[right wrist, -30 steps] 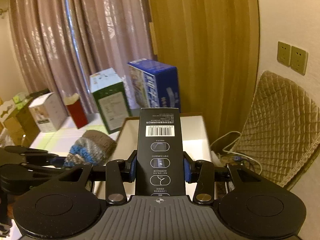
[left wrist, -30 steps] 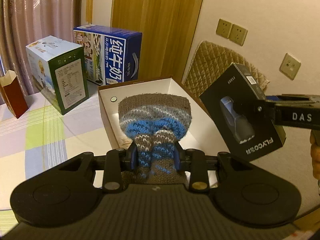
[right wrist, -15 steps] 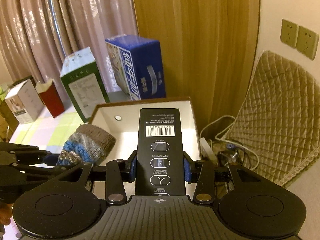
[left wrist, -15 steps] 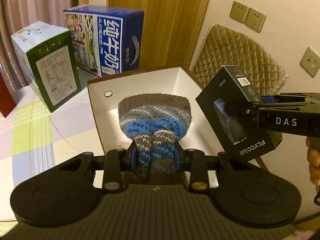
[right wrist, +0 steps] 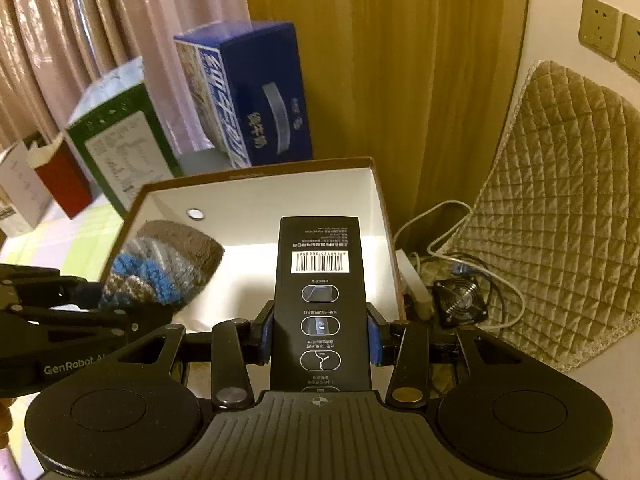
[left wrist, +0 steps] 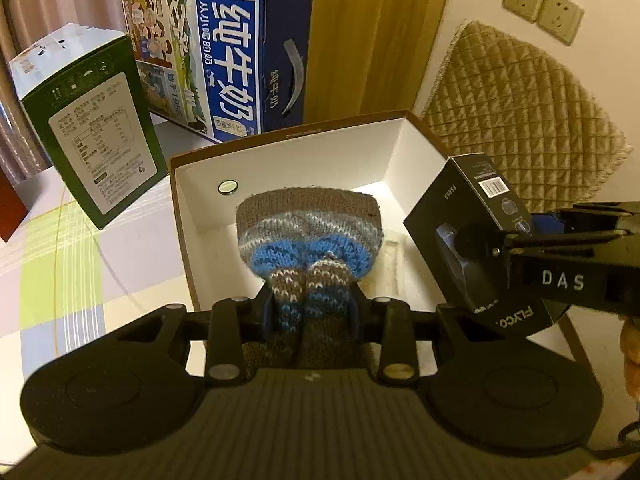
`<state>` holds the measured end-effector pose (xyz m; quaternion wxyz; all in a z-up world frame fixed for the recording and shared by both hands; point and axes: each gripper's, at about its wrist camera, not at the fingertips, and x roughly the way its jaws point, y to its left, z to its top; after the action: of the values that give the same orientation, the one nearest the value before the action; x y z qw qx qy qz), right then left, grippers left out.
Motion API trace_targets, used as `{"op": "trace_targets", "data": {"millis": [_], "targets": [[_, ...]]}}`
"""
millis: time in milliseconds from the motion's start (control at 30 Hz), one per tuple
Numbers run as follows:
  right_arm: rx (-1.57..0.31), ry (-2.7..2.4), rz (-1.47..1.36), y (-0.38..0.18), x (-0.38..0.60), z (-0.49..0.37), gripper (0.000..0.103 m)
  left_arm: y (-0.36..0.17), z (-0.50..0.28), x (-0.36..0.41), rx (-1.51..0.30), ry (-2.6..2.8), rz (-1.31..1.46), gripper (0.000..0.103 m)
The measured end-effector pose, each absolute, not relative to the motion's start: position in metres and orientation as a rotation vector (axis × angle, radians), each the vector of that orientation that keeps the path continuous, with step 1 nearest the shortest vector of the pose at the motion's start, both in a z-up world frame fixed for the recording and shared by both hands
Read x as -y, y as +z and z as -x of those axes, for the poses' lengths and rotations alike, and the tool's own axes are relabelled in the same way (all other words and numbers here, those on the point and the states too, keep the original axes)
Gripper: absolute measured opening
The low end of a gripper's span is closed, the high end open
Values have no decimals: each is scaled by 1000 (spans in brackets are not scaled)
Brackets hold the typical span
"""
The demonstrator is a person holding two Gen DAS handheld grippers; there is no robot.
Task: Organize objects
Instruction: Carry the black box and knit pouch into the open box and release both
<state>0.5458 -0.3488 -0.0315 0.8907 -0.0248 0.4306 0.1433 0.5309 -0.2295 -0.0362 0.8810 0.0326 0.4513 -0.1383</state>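
My left gripper [left wrist: 312, 308] is shut on a knitted hat [left wrist: 308, 232], brown with blue and grey stripes, held over the open white-lined cardboard box [left wrist: 280, 160]. My right gripper [right wrist: 320, 336] is shut on a tall black product box [right wrist: 320, 304] with a barcode, held upright over the right side of the same cardboard box [right wrist: 264, 196]. In the left wrist view the black box [left wrist: 464, 236] hangs tilted at the right, above the cardboard box's right wall. In the right wrist view the hat [right wrist: 168, 264] sits at the left over the box's left wall.
A blue milk carton case [left wrist: 224, 56] and a green and white carton [left wrist: 88, 120] stand behind the box on the checked tablecloth [left wrist: 80, 264]. A red bag [right wrist: 64, 180] stands farther left. A quilted cushion [right wrist: 560, 208], cables and a small fan [right wrist: 460, 300] lie to the right.
Both grippers have moved forward and down toward the open cardboard box, each keeping its hold. The hat and the black box now hang lower over the box's inside.
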Motion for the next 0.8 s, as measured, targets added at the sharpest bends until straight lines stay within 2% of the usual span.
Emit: {"op": "trace_targets", "data": {"millis": [133,300,500,567,600,800], "targets": [[-895,273,100,-39,341,-558,40,-43,-547,238,-957,-289,-78,32],[-886,269,120,-45,336,-570,40,-55,-560,249,-972,-279,-107,40],[-883,263,130,-49,334,-580,41,-65,-569,251,-978,-264,-127,60],[-874,253,134,-51,334,-582,41,-64,-570,248,-974,-258,-120,75],[-863,248,138,-51,333,-582,41,-63,-570,247,-967,-258,-118,75],[-832,276,130,-41,335,-575,60,-60,-566,245,-960,-281,-146,77]]}}
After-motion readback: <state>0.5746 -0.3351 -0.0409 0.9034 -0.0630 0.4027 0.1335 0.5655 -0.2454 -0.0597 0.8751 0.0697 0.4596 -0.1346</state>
